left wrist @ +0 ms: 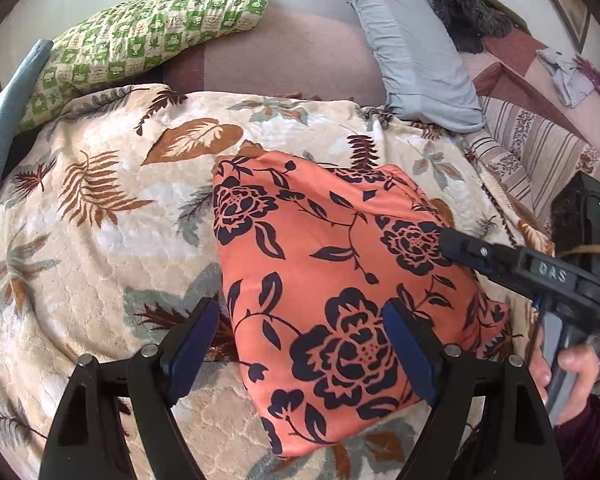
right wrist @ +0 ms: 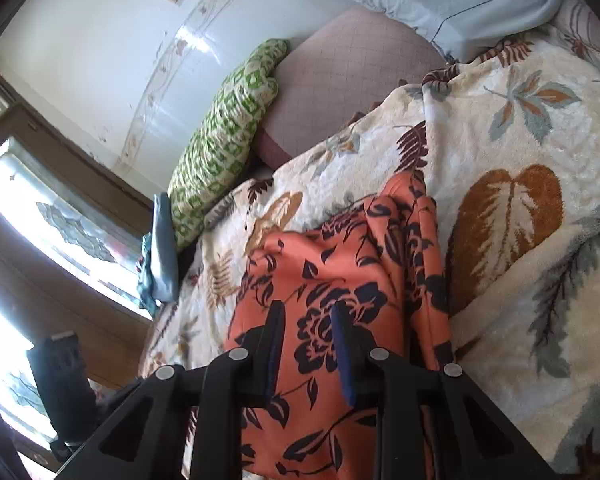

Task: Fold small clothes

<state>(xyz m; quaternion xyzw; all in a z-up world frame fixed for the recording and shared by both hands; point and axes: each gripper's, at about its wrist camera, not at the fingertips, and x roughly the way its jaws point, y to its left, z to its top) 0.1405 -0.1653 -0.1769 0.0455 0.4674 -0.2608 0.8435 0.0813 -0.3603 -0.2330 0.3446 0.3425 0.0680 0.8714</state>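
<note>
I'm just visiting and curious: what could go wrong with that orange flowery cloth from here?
The right tongs are open over the orange cloth, so closing might pinch only the top layer and spoil the fold. The fluffy leaf blanket underneath could get caught too. The left tongs hang open, steadying nothing.

- Leaf-print blanket (left wrist: 100,240) spread over bed.
- Green check pillow (left wrist: 148,36) at far left, by wall.
- Grey-blue pillow (left wrist: 416,52) far right.
- Folded blue cloth (left wrist: 4,128) w/ green pillow, touching.
- Window (right wrist: 32,216) on left in right-wrist view.
</note>
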